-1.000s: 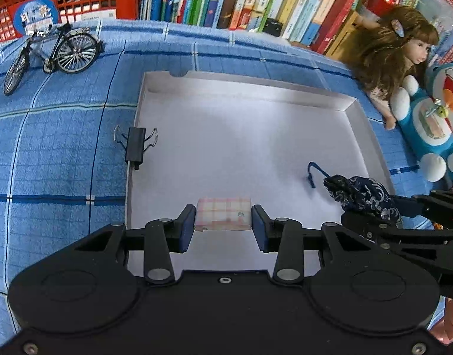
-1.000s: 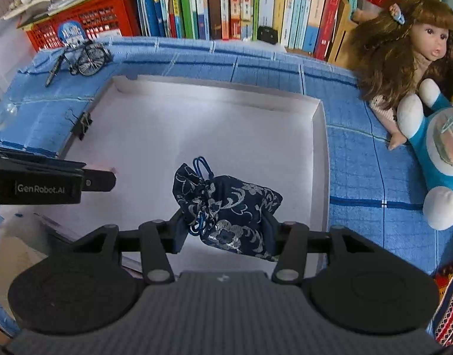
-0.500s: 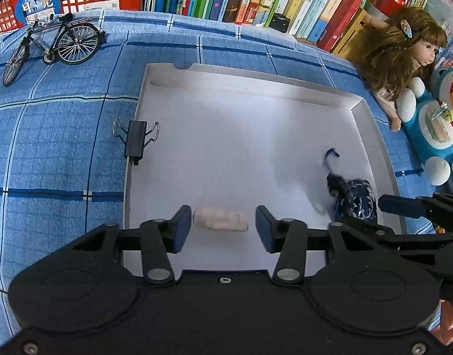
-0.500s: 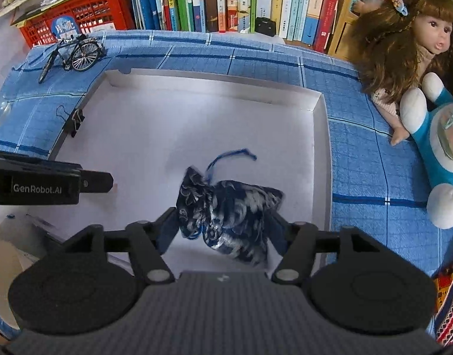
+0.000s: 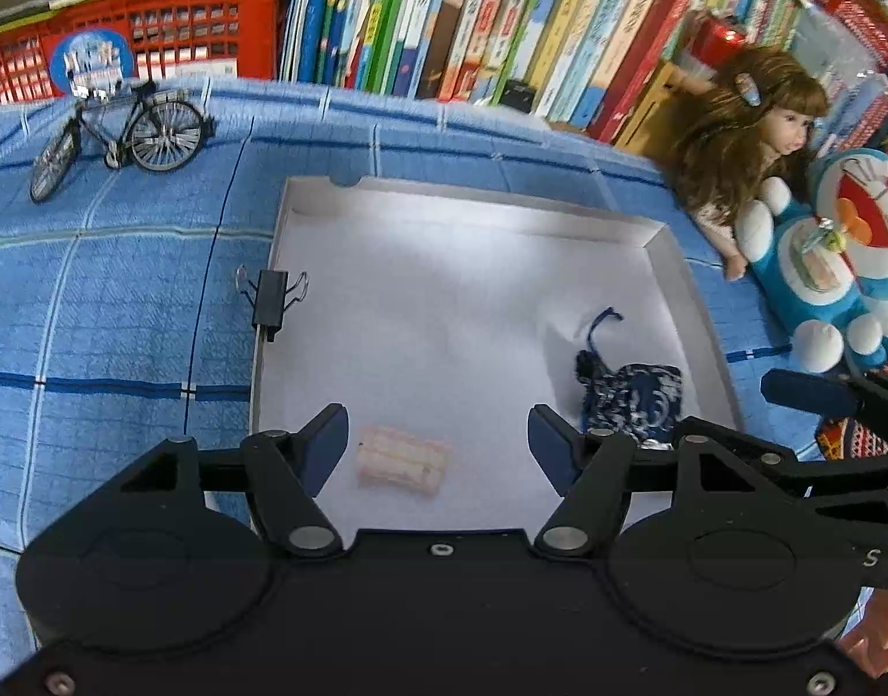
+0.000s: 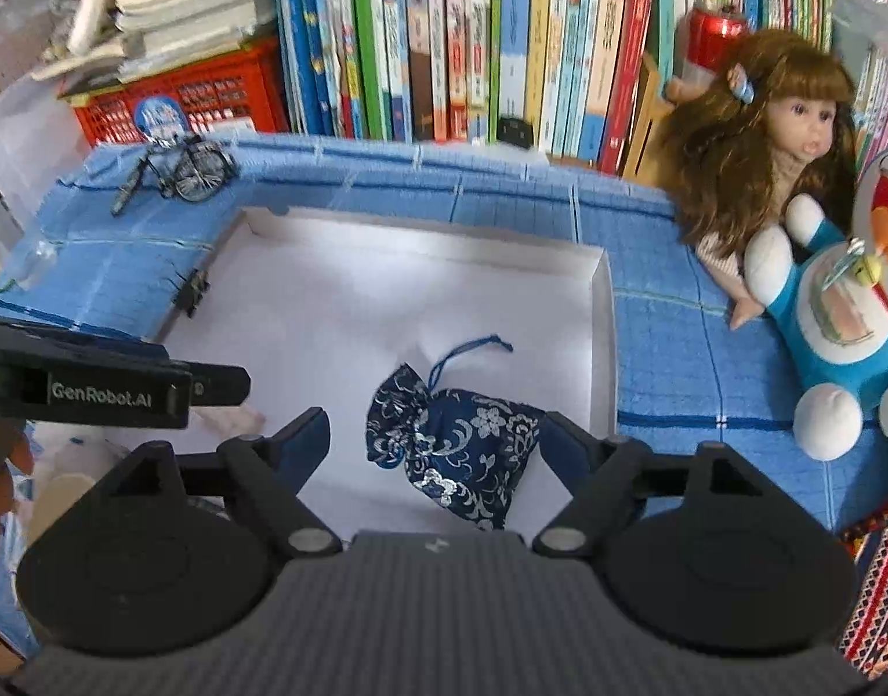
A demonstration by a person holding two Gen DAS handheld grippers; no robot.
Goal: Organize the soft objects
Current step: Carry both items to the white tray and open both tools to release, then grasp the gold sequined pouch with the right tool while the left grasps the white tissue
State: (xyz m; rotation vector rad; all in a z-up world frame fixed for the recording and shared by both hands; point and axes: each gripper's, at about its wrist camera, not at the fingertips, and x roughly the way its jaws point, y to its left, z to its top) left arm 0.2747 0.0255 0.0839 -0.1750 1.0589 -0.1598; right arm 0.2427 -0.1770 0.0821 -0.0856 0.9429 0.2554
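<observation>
Both grippers were letting go at once — the left gripper (image 5: 438, 443) had its jaws opening, and the small pink checked packet (image 5: 401, 460) it was clamped on a second earlier lay loose on the floor of the white tray (image 5: 473, 197), low in the middle of the left wrist view, clear of both pads. The right gripper (image 6: 435, 441) was opening wider as well, and the dark blue drawstring pouch (image 6: 452, 443) it had pinched sat slumped on the tray just below the centre of the right wrist view, its cord (image 6: 473, 348) trailing towards the upper right. The left pad stood clear of the pouch; whether the right pad still brushed the cloth could not be told.

By my reading that meant two soft things delivered into the tray, side by side along its near edge — packet to the left, pouch to the right — and both grippers free for the next item.

Both pointed steeply down over the near edge and looked to be lifting back, since the tray showed smaller and lower in each view than half a second before. The plush toy (image 6: 838, 313) and the doll (image 6: 763, 145) sat at the right edge of the frame, outside the tray, untouched
</observation>
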